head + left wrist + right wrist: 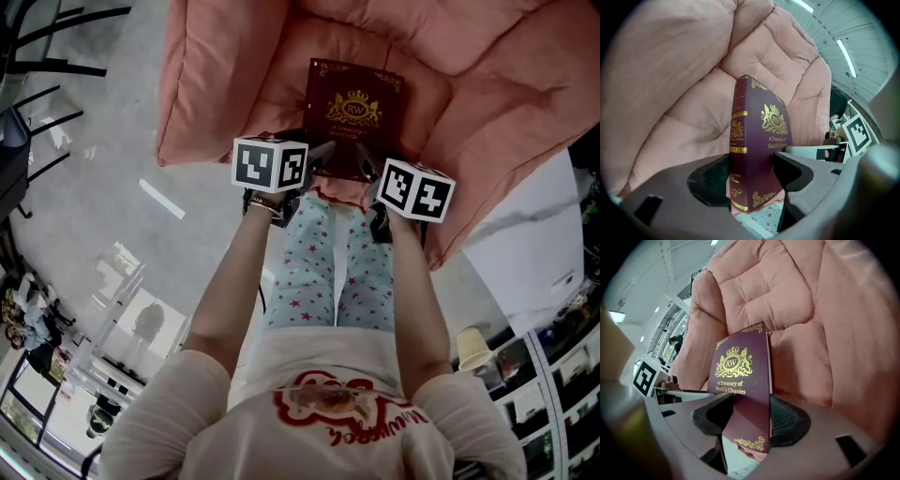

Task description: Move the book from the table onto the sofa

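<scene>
A maroon book (352,117) with a gold crest lies face up over the seat of the pink sofa (216,84), held at its near end by both grippers. My left gripper (323,155) is shut on the near spine corner; the left gripper view shows the book (759,140) upright between the jaws of the left gripper (752,173). My right gripper (367,167) is shut on the near right corner, and in its own view the book's cover (740,376) stands in the right gripper (750,416). I cannot tell whether the book's far end touches the cushion (797,301).
The person's legs in star-print trousers (319,272) stand against the sofa's front edge. Grey floor (112,187) spreads to the left, with black chair legs (56,47) at the top left. A white panel (534,234) and shelves with a cup (473,347) are on the right.
</scene>
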{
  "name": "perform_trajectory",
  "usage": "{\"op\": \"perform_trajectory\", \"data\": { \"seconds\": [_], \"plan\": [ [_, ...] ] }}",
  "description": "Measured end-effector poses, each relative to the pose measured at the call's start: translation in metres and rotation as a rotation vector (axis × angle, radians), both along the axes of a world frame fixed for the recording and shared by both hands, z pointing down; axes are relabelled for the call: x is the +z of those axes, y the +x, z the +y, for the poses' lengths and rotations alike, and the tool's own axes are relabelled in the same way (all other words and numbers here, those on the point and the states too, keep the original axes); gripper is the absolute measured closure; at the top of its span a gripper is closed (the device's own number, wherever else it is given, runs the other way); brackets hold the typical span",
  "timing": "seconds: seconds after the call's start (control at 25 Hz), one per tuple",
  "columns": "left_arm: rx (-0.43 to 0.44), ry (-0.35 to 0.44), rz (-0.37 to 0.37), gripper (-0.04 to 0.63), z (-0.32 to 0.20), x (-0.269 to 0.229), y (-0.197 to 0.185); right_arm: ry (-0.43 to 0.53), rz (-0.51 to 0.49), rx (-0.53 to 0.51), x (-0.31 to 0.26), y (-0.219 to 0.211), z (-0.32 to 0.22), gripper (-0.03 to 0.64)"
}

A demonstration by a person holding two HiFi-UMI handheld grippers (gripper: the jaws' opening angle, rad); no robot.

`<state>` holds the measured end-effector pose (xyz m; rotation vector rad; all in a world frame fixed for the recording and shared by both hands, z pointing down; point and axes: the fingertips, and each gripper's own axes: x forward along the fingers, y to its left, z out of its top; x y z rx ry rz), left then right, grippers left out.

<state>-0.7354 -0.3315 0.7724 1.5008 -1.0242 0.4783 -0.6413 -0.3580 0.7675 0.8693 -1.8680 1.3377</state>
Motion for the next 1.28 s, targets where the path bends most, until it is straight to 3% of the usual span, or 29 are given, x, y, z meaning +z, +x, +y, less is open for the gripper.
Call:
{"op": "perform_trajectory", "data": {
  "seconds": [0.36,0.72,0.96,1.28],
  "plan": [
    [0.010,-0.044,-0.020,0.295,-0.001,0.024,0.001,-0.012,0.039,0.017,0.023,0.002,0.000,0.383],
    [0.058,-0.034,-0.141,0.295,-0.006,0.034,-0.002,0.012,0.066,0.011,0.035,0.000,-0.003,0.383],
    [0.022,0.010,-0.149,0.287,-0.004,0.028,-0.007,0.128,0.124,-0.026,0.026,-0.001,-0.005,0.382],
    [-0.089,0.079,-0.276,0.282,0.007,-0.005,-0.030,0.237,0.154,-0.005,-0.008,0.008,-0.009,0.377]
  ]
}}
